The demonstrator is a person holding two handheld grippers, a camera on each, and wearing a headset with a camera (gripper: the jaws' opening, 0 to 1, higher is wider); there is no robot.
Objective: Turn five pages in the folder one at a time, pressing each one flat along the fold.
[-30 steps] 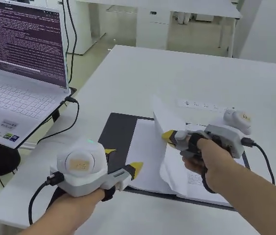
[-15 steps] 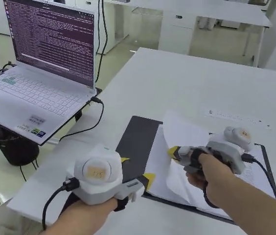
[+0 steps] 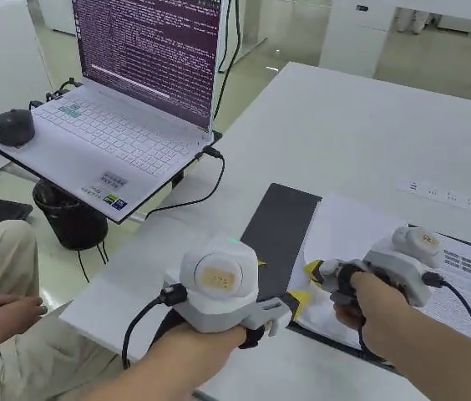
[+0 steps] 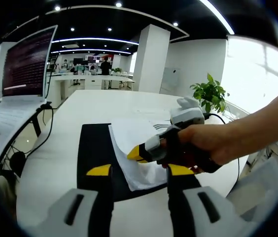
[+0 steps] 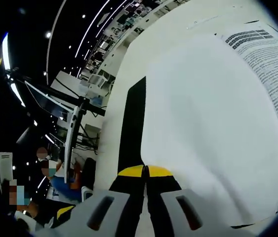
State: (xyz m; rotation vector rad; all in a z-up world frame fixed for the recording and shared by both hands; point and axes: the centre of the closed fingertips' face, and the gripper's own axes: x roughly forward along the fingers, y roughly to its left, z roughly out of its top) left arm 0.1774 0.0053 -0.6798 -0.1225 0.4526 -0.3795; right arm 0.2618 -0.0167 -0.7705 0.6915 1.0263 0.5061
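Observation:
A black folder (image 3: 279,224) lies open on the white table, its dark left cover (image 4: 92,148) bare. My right gripper (image 3: 314,272) is shut on the edge of a white page (image 3: 348,238), which it holds low over the folder's left half. The right gripper view has both yellow tips pressed together at the bottom (image 5: 145,171), with the page (image 5: 203,123) spreading ahead of them. A printed page (image 3: 469,271) lies to the right. My left gripper (image 3: 296,304) hovers open at the folder's near edge, with nothing between its jaws (image 4: 140,170), just in front of the right gripper (image 4: 141,152).
An open laptop (image 3: 135,100) sits on a stand to the left, with a mouse (image 3: 14,125) beside it and a cable (image 3: 194,196) running to the table. A white power strip (image 3: 453,198) lies beyond the folder. A person's knees (image 3: 2,276) are at the far left.
The right gripper has swung the raised page over to the left and lowered it nearly flat. The left gripper stays by the folder's near edge. The head camera has shifted left.

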